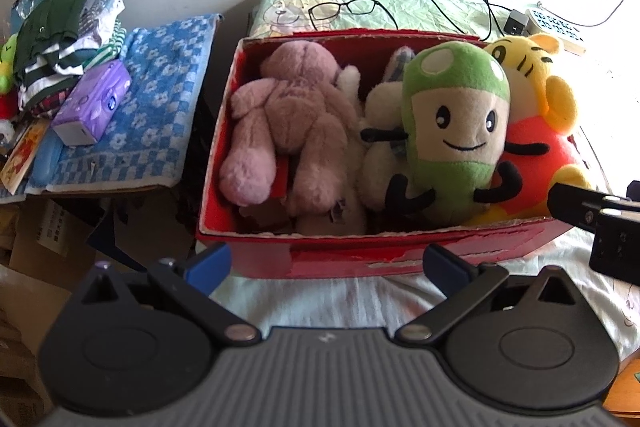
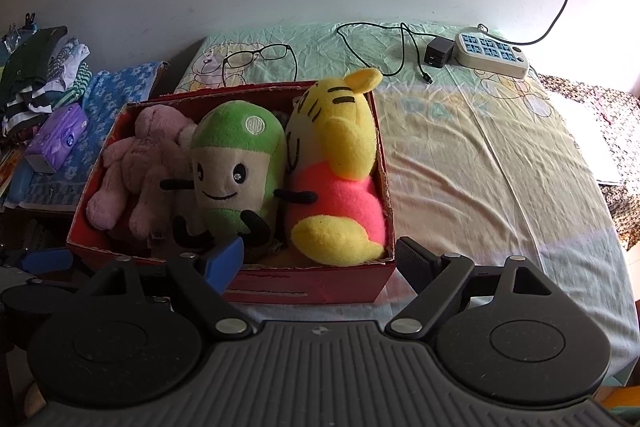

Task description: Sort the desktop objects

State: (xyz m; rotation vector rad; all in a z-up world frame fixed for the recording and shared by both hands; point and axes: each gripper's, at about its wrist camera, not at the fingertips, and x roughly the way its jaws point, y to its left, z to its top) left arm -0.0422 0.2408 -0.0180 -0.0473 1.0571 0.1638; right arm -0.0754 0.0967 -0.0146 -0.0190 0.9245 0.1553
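Four plush toys (image 1: 454, 131) fill one red box (image 2: 304, 287); both grippers' fingers (image 1: 208, 263) spread wide, empty.

Left gripper (image 1: 327, 265) and right gripper (image 2: 320, 261), fingers spread, empty.

A bed (image 2: 480, 163) is covered by a pale sheet; a red box (image 2: 320, 283), glasses (image 2: 256, 57), a cable (image 2: 404, 47) and a power strip (image 2: 492, 55) are laid on it.
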